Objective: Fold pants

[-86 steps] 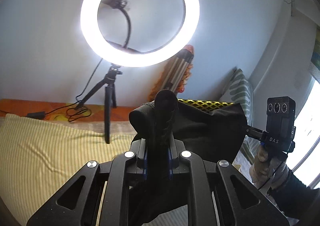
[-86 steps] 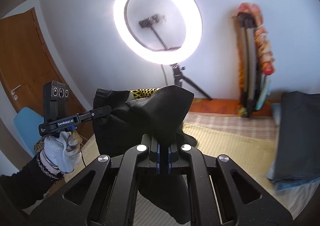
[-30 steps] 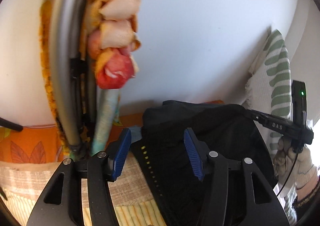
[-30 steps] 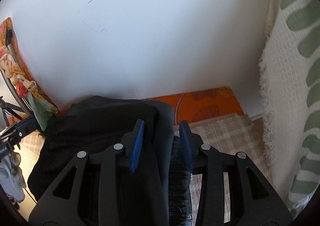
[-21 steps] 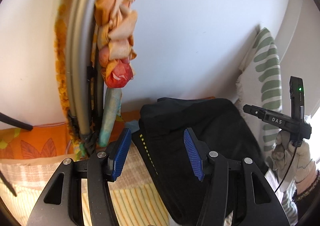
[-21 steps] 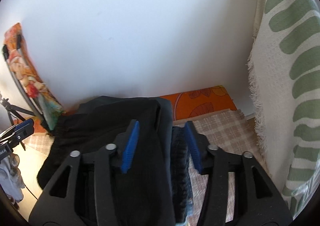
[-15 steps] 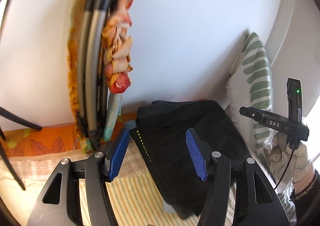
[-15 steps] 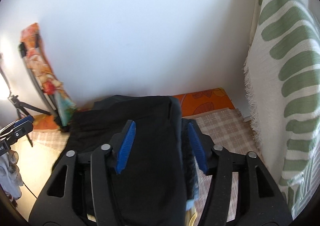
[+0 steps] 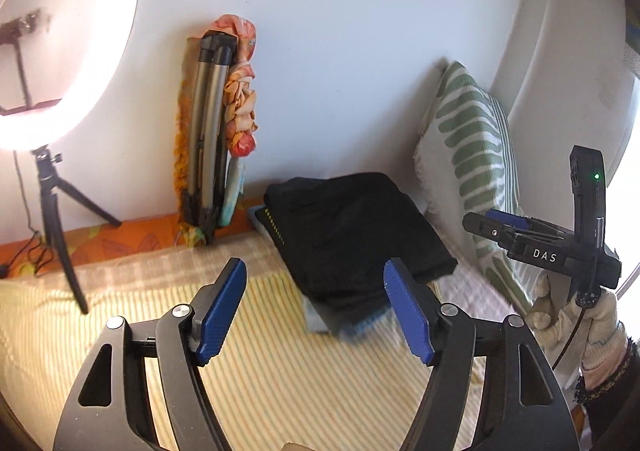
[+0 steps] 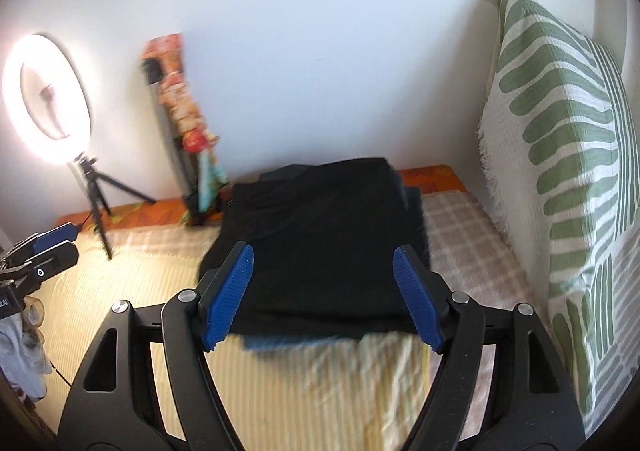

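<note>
Both grippers are now standing back from the pants (image 10: 320, 247), which they were clamping and carrying moments ago. The left gripper (image 9: 316, 307) is gaping wide and holding nothing; the right gripper (image 10: 322, 291) is likewise spread wide and empty, hovering just near of the cloth. The pants are lying folded on a blue garment (image 9: 340, 325), far right on the bed (image 9: 260, 371), near the pillow (image 10: 560, 171). The top fold is looking loose and could be slipping off the stack if a finger is catching its near edge on the way out. No containers are showing. A ring light (image 9: 60, 31) is glowing far left.
</note>
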`<action>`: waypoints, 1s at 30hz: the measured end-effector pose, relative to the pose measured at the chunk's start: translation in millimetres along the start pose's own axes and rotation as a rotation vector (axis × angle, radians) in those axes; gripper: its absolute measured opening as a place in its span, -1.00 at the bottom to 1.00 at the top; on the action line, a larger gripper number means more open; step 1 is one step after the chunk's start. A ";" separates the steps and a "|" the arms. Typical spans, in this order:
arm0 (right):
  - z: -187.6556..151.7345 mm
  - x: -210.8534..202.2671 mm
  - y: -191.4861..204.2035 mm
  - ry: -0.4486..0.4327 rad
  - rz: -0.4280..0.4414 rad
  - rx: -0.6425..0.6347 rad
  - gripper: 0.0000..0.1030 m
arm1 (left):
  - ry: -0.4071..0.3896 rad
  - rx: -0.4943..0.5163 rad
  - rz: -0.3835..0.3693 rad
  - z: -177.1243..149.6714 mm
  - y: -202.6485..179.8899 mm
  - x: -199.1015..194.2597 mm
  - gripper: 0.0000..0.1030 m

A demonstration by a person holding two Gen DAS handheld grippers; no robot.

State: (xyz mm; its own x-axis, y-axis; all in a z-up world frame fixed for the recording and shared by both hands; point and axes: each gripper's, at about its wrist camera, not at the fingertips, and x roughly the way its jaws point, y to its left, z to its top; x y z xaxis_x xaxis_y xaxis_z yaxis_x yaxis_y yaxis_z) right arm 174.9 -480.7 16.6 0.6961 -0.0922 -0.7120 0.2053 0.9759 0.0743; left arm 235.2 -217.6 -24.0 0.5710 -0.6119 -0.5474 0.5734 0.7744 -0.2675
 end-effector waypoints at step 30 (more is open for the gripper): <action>-98.6 -43.3 88.7 -0.101 -0.057 0.011 0.89 | -0.010 0.093 0.144 -106.8 7.6 -82.9 0.65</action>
State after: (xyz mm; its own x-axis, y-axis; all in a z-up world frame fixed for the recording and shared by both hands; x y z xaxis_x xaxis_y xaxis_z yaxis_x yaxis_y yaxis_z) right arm 95.2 -370.5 -14.9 0.7486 -0.1679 -0.6414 0.2537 0.9663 0.0433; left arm 129.5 -143.8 -65.4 0.6570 -0.4973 -0.5667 0.5368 0.8363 -0.1115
